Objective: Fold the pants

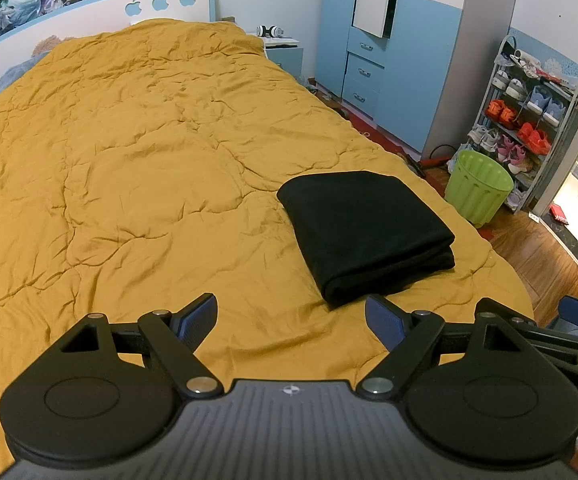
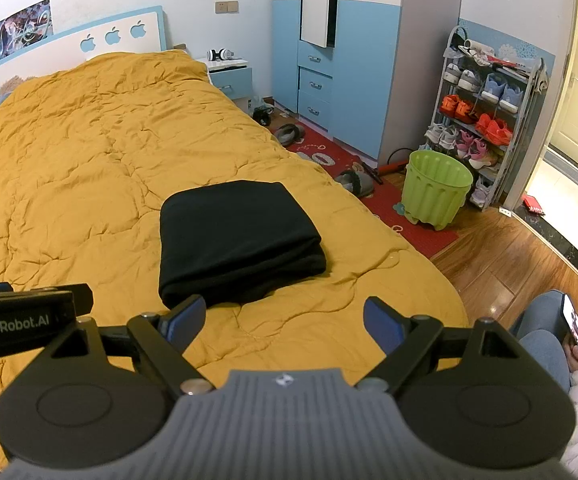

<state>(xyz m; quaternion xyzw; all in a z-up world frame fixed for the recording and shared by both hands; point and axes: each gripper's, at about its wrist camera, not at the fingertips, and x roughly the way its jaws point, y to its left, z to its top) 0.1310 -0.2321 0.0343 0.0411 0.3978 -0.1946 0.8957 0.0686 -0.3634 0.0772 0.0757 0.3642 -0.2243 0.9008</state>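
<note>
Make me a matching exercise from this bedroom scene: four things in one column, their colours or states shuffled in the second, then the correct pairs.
Things
1. pants
2. quilt
3. waste bin
4. right gripper

Colours or states
A. lime green, on the floor
B. open, holding nothing
C. black, folded into a stack
D. mustard yellow, wrinkled

Pairs: 1-C, 2-D, 3-A, 4-B

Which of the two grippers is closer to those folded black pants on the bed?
Right. The right gripper hangs open just short of the folded black pants, its left finger at their near edge. The left gripper, also open, sits back and left of them.
</note>
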